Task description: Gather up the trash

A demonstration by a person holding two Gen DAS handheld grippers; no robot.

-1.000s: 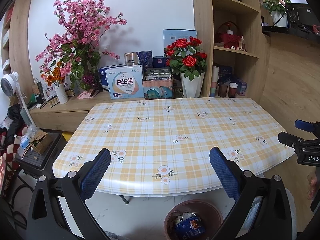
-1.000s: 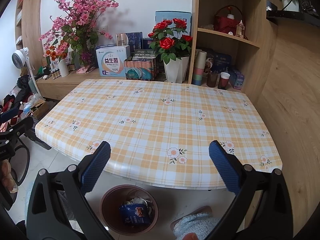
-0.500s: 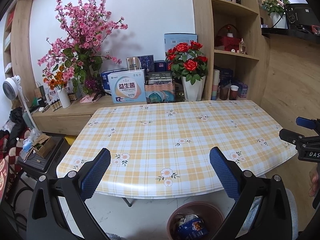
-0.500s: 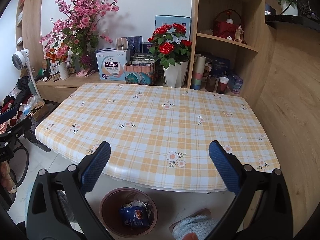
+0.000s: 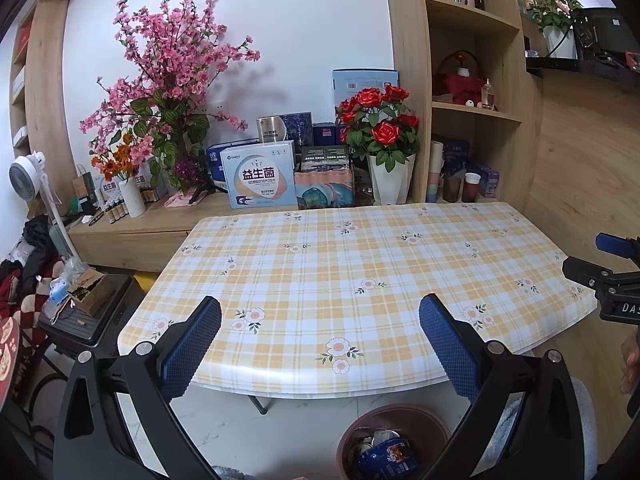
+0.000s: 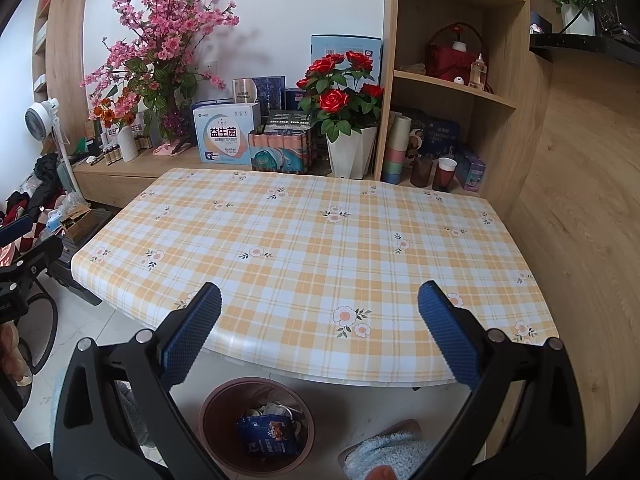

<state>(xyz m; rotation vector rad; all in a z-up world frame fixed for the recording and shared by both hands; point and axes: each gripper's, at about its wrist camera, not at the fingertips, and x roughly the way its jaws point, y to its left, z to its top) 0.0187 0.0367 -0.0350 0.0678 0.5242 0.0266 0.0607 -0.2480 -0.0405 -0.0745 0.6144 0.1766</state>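
A brown trash bin (image 5: 394, 420) stands on the floor under the table's near edge; it also shows in the right wrist view (image 6: 224, 404). It holds a blue snack bag (image 6: 268, 434) and other wrappers. My left gripper (image 5: 320, 328) is open and empty above the near edge of the plaid table (image 5: 360, 264). My right gripper (image 6: 320, 320) is open and empty, also above the near edge (image 6: 320, 240). The table top carries no loose trash. The right gripper's side shows at the right of the left wrist view (image 5: 608, 280).
Behind the table, a low wooden cabinet (image 5: 160, 224) holds boxes, a pink blossom arrangement (image 5: 168, 80) and a white pot of red roses (image 5: 384, 136). Shelves (image 5: 472, 112) stand at the back right. A fan (image 5: 24, 176) and clutter are at the left. A blue slipper (image 6: 384, 452) is by the bin.
Both grippers have pulled back and risen a little, so the table sits lower in view and more of the shelves shows. Both stay open and empty.
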